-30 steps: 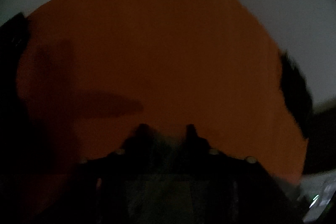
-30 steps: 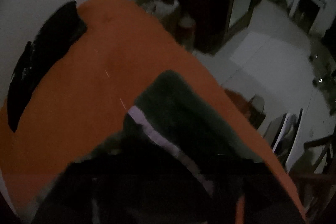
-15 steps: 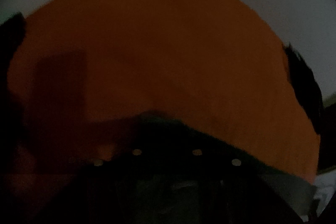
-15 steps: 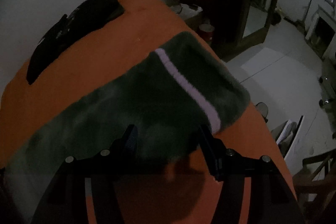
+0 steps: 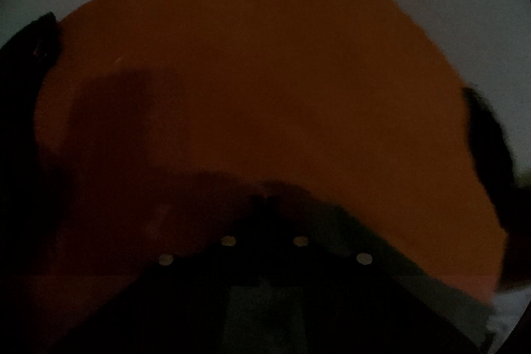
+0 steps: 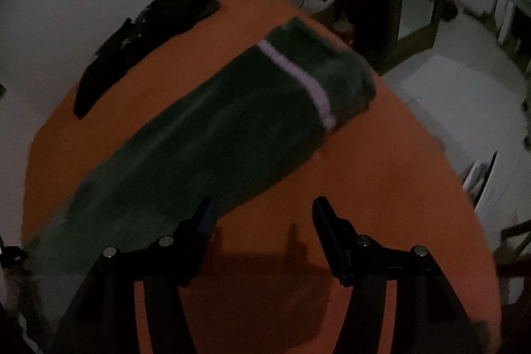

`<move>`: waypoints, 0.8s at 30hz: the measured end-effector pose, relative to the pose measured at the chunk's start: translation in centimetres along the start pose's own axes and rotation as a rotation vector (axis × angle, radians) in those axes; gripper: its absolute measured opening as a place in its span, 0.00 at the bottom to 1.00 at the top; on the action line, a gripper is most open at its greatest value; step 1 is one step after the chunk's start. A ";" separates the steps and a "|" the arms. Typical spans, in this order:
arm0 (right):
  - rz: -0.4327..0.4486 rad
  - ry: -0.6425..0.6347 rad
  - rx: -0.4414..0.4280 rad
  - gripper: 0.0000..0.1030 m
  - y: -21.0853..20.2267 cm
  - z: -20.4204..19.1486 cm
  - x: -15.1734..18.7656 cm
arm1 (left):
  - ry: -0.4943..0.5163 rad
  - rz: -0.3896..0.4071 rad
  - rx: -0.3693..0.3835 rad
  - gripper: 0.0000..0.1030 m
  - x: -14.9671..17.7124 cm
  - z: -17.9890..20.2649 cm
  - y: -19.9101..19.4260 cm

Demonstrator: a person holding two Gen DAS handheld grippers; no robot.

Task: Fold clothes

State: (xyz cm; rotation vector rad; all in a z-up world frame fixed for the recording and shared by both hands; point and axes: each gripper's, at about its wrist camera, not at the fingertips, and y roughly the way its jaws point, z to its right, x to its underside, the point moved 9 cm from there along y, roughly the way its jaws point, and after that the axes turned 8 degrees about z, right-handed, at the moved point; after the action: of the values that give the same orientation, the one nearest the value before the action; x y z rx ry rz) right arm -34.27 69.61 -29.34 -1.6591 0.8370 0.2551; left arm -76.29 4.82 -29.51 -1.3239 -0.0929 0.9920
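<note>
Your orange cloth-covered surface [image 6: 381, 175] fills most of both views, set against a pale wall, and in the left wrist view it [image 5: 282, 72] is dim and featureless apart from broad shadows. Across it, in the right wrist view, lies the long dark green fleecy garment with a pale lilac stripe [image 6: 212, 135], stretched diagonally from the lower left edge up toward the far right side; the stripe crosses it near the far end, and that end looks doubled over. Behind it, along the far left edge by the wall, a flat black cloth item [image 6: 146, 35] lies apart from the green one.

Your right gripper [image 6: 262, 214] hangs above bare orange surface with its two black fingers spread wide and nothing between them; the left finger's tip sits at the near edge of the green garment, though you cannot tell whether it touches.

Your left gripper [image 5: 265, 201] is very dark; its fingertips appear pressed together, with greenish fabric showing beside them, but whether they pinch that fabric cannot be made out.
</note>
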 end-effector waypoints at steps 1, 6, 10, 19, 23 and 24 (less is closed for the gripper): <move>0.000 0.005 -0.014 0.57 -0.8 0.0 0.6 | 0.005 -0.002 0.042 0.18 0.6 -0.5 -1.7; 0.157 -0.008 0.033 0.57 -9.4 2.6 2.0 | 0.067 0.019 0.176 0.56 4.3 -4.5 -10.7; 0.307 -0.015 0.072 0.57 -16.9 4.9 2.8 | 0.048 -0.021 0.209 0.58 9.4 -9.9 -14.8; 0.173 0.238 -0.233 0.68 -21.7 6.7 6.0 | -0.210 -0.137 0.231 0.58 21.1 -19.3 -18.2; -0.010 0.021 -0.333 0.68 -15.2 -3.2 10.7 | -0.312 -0.141 0.254 0.58 24.8 -19.5 -18.9; -0.035 -0.087 -0.368 0.68 -14.2 -7.0 12.2 | -0.316 -0.135 0.253 0.58 25.4 -19.8 -18.5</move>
State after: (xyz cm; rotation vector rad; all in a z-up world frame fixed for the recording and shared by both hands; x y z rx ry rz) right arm -18.27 59.06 -23.68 -1.9868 0.7242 0.4752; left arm -39.32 7.77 -31.87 -0.9127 -0.2841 1.0531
